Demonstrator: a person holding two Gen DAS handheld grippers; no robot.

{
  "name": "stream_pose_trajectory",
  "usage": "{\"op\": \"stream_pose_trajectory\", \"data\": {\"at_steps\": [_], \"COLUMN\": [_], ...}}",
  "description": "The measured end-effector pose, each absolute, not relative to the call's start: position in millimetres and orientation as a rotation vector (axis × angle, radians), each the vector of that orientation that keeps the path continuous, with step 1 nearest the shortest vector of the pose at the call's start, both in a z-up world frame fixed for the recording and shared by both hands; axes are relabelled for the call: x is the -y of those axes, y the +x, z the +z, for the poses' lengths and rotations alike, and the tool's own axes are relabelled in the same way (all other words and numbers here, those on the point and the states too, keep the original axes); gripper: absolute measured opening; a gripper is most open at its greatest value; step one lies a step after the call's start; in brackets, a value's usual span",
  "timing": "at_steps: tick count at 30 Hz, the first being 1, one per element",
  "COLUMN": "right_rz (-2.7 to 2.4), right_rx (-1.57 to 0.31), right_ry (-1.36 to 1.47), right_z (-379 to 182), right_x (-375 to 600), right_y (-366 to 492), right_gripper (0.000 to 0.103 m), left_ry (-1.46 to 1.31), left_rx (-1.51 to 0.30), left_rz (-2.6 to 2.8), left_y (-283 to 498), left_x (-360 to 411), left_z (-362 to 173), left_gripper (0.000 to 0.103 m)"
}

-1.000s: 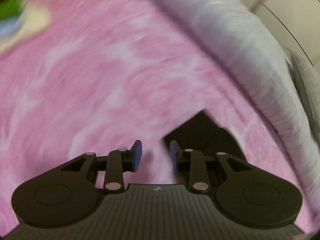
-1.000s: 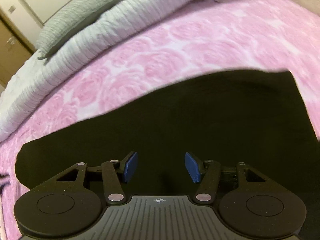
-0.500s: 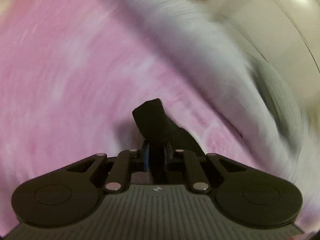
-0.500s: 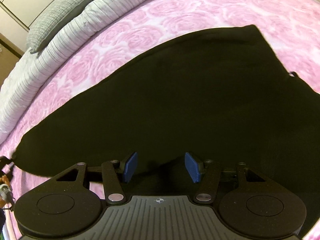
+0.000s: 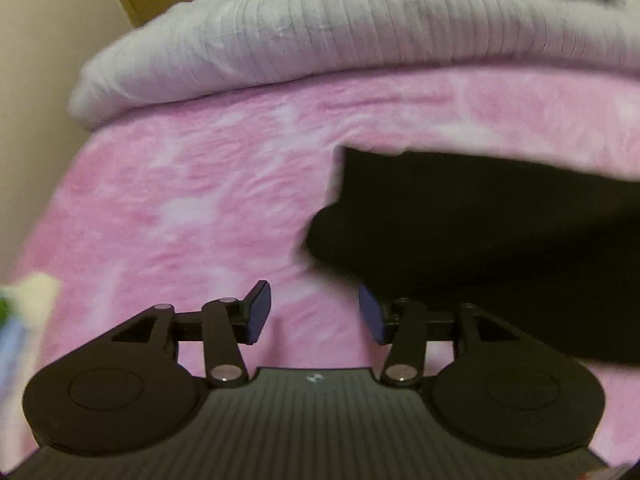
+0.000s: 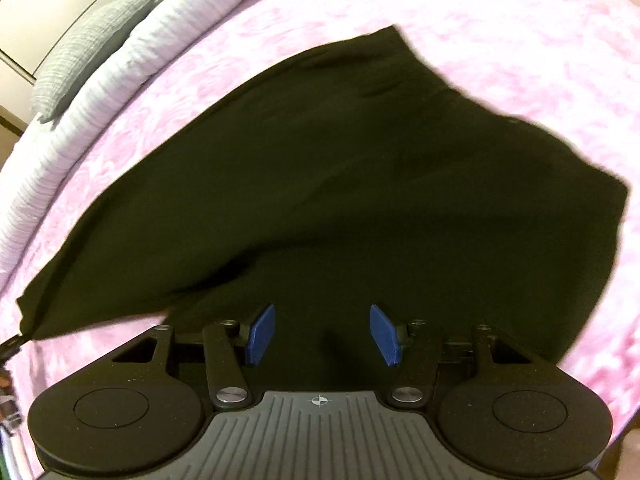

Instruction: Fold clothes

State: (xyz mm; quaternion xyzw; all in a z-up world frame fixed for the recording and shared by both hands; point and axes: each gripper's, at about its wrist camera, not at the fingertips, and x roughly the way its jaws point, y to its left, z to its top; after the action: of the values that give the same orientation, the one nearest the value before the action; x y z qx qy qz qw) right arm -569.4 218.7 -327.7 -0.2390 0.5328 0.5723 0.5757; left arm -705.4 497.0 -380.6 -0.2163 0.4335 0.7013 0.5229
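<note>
On the pink bedspread (image 6: 500, 12) lies a black garment (image 6: 340, 160); both tools, left (image 5: 315, 313) and right (image 6: 325, 334), gape wide.

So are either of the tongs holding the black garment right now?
No. The left tongs and right tongs are both open, nothing between them; the black garment lies on the pink bedspread.

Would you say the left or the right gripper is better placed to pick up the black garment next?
Probably the right gripper: open, directly over the black garment. The left gripper, also open, sits mostly over pink blanket.
</note>
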Motion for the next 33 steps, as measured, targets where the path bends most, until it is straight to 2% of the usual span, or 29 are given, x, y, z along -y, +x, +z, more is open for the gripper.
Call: {"op": "stream_pose_trajectory", "data": {"at_steps": [2, 3, 9, 13, 15, 19, 22, 24, 26, 33], "right_rz": [1.374, 1.400, 1.583, 1.789, 1.781, 1.631, 1.543, 1.534, 1.540, 1.619], "right_rx": [-1.206, -1.177, -1.057, -1.000, -0.938, -1.053, -1.049, -1.015, -0.988, -0.956], "right_ry": [-0.607, -0.642, -0.777, -0.800, -0.805, -0.723, -0.650, -0.601, -0.570, -0.549], "right_z": [-327.0, -327.7, -349.6, -334.4, -322.7, -324.5, -322.9, -320.1, -320.3, -344.0], "right_x": [-216.6, -216.6, -213.6, -201.1, -192.2, -184.2, -178.4, -180.3, -185.9, -223.9], "right_y": [-556.6, -552.1, -546.5, -551.3, -531.9, -456.2, -409.4, -393.9, -385.0, -382.1], "right_gripper": [0.057, 0.057, 0.057, 0.057, 0.057, 0.056, 0.056, 0.056, 0.038, 0.038], "left_ry": [-0.540, -0.584, -0.921, -1.147, -1.201, -1.275, -1.306, -1.313, -1.306, -1.227], "left_rx": [-1.116, -1.086, -0.688, -0.496, -0.489, -0.496, -0.499, -0.493, -0.524, -0.657], "left_rz": [1.778, 1.802, 1.832, 1.575, 1.422, 1.123, 0.927, 0.882, 0.838, 0.770], "left_y": [-712.7, -709.5, -667.2, -576.2, -514.6, -389.3, -303.1, -267.0, -233.6, -185.4], "left_x": [-479.9, -463.7, -345.3, -275.8, -261.7, -241.3, -233.7, -243.8, -247.6, -264.8], "left_z": [-372.2, -365.0, -313.3, -297.4, -301.3, -312.0, -319.4, -325.0, -332.4, -350.8], "left_gripper": [0.040, 0.040, 0.038, 0.038, 0.036, 0.036, 0.035, 0.036, 0.036, 0.036]}}
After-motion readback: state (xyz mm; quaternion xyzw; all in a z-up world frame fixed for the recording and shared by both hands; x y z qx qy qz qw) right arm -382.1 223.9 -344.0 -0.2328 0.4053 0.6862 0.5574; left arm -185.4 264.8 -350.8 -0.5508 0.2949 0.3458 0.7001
